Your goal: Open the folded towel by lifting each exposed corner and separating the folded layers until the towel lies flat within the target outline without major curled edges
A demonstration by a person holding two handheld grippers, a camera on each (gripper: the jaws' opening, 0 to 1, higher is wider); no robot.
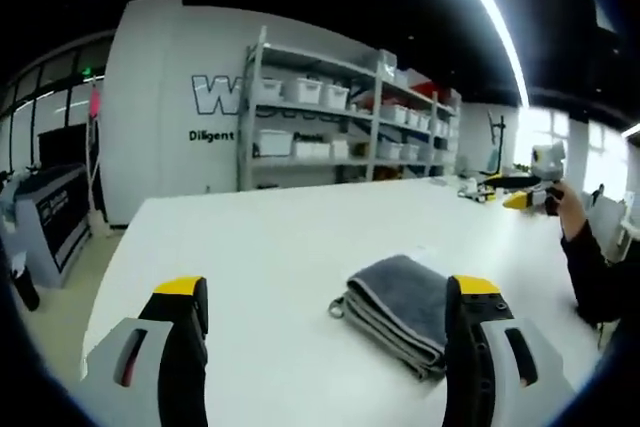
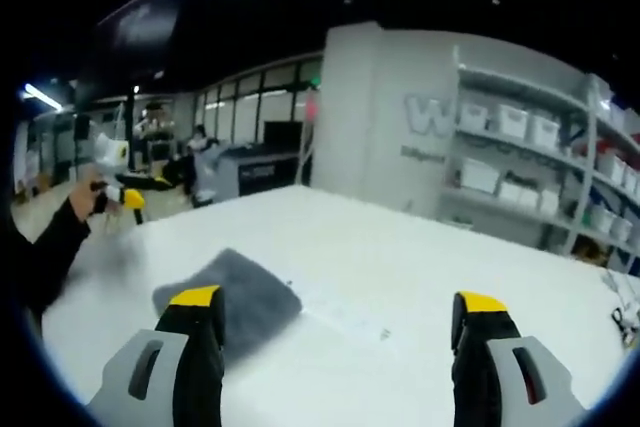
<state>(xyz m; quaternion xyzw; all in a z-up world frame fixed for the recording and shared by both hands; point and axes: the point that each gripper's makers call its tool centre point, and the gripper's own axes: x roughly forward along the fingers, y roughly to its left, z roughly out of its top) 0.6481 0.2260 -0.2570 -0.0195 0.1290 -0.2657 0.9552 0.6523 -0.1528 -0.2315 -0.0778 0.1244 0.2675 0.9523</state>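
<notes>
On the white desk (image 1: pixel 270 247) the folded grey towel (image 1: pixel 400 309) lay untouched while both hand-held grippers, left (image 1: pixel 325 319) and right (image 2: pixel 340 332), hovered with jaws wide apart, so pinching only the top corner layer looked wisest

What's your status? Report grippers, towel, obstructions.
Left gripper open, right gripper open, both empty above the white table. Grey towel still folded, untouched. Nothing blocking it.

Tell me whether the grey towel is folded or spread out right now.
Folded. The towel lies on the white table as a compact stack, with several layers showing along its near edge. Both grippers are open, off it.
</notes>
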